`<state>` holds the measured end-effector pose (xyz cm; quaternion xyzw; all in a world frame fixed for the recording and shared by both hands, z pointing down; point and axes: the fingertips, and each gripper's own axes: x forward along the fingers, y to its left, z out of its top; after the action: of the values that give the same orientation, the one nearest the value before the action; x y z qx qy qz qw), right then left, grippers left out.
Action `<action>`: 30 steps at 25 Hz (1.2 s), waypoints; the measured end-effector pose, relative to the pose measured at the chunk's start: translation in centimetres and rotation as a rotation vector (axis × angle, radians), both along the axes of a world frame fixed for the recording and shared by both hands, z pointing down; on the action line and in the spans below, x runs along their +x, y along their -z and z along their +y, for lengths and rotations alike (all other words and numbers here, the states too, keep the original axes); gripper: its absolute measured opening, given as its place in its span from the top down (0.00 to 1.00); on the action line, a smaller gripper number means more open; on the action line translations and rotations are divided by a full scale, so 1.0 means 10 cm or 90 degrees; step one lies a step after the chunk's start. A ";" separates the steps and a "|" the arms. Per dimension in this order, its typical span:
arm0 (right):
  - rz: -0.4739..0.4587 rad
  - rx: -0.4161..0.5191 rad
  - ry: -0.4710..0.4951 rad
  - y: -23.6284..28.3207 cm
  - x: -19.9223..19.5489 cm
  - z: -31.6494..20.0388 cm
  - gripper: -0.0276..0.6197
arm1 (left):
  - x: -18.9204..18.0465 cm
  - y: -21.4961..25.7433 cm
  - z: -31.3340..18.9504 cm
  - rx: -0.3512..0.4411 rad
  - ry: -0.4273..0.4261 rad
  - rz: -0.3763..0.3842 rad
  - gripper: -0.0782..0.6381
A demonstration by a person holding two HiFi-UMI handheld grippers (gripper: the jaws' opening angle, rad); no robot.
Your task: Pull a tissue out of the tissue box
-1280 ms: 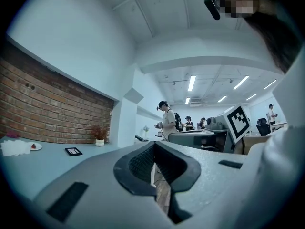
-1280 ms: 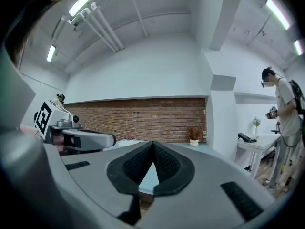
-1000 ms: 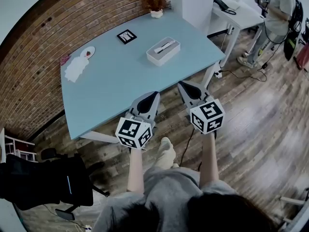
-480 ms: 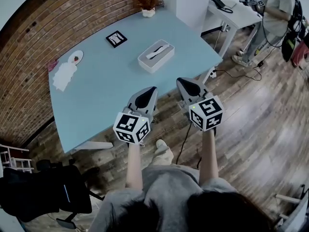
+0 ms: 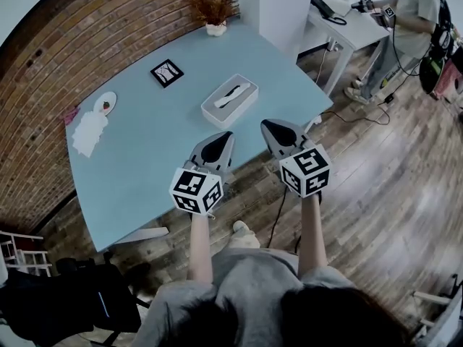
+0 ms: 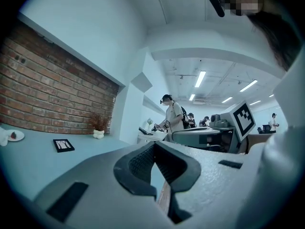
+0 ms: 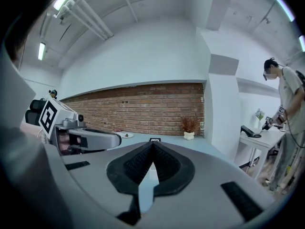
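The white tissue box [image 5: 228, 101] lies on the light blue table [image 5: 145, 165], with a tissue [image 5: 232, 93] sticking out of its top slot. My left gripper [image 5: 228, 134] is shut and empty, its tip over the table's near edge, short of the box. To its right my right gripper [image 5: 264, 124] is also shut and empty, just off the near edge of the table and level with the box's right end. In both gripper views the jaws meet at their tips [image 6: 153, 145] [image 7: 152, 144]. The box is hidden behind the jaws there.
On the table are a black framed card [image 5: 167, 72], a small plate [image 5: 105, 104], crumpled white paper [image 5: 87, 130] and a potted plant [image 5: 214, 26] at the far corner. A person [image 5: 419, 20] stands by a white desk [image 5: 340, 16] at the back right. A black chair [image 5: 65, 295] is at the lower left.
Both grippers have moved forward to the table's near edge, side by side. The tissue box now lies much closer to their tips. The jaws stay shut.
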<state>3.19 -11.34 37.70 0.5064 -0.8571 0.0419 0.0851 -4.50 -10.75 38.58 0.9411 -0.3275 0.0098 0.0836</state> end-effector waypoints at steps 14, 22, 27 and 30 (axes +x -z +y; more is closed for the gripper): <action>-0.009 -0.018 0.028 -0.25 -0.17 -0.53 0.96 | -0.18 -0.18 -0.44 -0.016 0.033 -0.014 0.89; -0.005 -0.035 0.037 -0.28 -0.03 -0.87 0.96 | -0.12 -0.24 -0.74 -0.031 0.043 -0.013 0.89; 0.038 -0.050 0.072 -0.34 0.04 -1.12 0.96 | -0.05 -0.34 -0.95 -0.051 0.059 -0.013 0.89; 0.098 -0.070 0.107 -0.45 0.04 -1.27 0.96 | -0.04 -0.42 -1.08 -0.075 0.075 0.004 0.89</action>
<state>3.56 -24.05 42.22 0.4288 -0.8839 0.0425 0.1818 -4.86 -21.58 42.83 0.9135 -0.3810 0.0209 0.1408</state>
